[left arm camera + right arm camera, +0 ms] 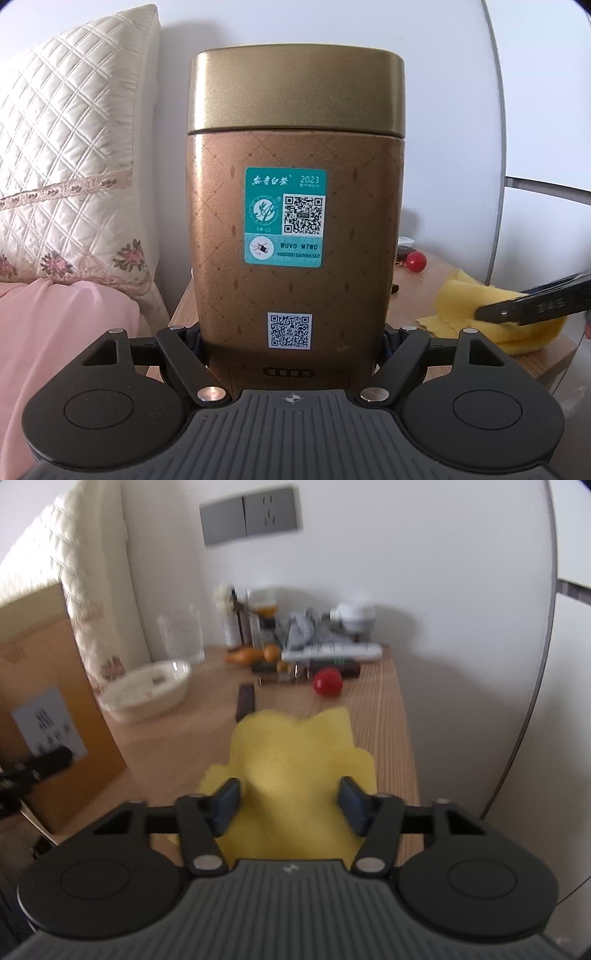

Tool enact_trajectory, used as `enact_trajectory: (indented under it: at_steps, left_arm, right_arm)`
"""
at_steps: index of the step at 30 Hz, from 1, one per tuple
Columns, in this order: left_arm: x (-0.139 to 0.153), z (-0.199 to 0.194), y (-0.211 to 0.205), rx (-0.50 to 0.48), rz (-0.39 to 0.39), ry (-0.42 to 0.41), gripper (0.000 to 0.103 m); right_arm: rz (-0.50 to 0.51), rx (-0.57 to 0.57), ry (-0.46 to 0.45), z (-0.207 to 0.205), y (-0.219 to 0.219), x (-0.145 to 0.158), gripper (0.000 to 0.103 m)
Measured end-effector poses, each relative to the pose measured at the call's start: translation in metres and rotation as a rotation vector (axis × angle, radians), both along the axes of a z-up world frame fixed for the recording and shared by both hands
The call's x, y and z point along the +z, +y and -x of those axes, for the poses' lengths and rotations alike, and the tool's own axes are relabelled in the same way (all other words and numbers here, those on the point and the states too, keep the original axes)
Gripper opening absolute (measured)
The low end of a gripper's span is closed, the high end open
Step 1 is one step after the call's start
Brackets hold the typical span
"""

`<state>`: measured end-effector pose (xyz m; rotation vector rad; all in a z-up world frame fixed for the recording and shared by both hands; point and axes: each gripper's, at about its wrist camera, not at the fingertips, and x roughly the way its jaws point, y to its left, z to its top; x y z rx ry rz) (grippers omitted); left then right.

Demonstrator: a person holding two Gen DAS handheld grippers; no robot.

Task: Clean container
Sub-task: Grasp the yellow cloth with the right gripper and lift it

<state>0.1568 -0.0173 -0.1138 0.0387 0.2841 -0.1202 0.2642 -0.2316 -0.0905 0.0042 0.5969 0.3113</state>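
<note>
**Tin gripped, cloth between open fingers**

Our left gripper [291, 341] clamps the base of the gold container [295, 206], which stands upright straight ahead of it, lid on, teal label facing us. Our right gripper [290, 805] is spread wide over the yellow cloth [295, 760], which lies between its blue pads [225, 805] on the wooden table [384, 716]; whether they touch it we cannot tell. Beyond the cloth sits a red ball [327, 681].

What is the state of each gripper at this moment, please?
Left gripper: shut on the gold tea tin, low on its body.
Right gripper: open, its jaws on either side of the yellow cloth, not pinching it.
</note>
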Motion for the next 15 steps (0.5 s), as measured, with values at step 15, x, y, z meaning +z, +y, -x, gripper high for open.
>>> enact_trajectory:
  at_steps: [15]
  left_arm:
    - [-0.012,-0.002,0.008,-0.064,-0.089,-0.083,0.085]
  right_arm:
    - [-0.640,-0.004,0.019,0.011,0.004,0.008,0.018]
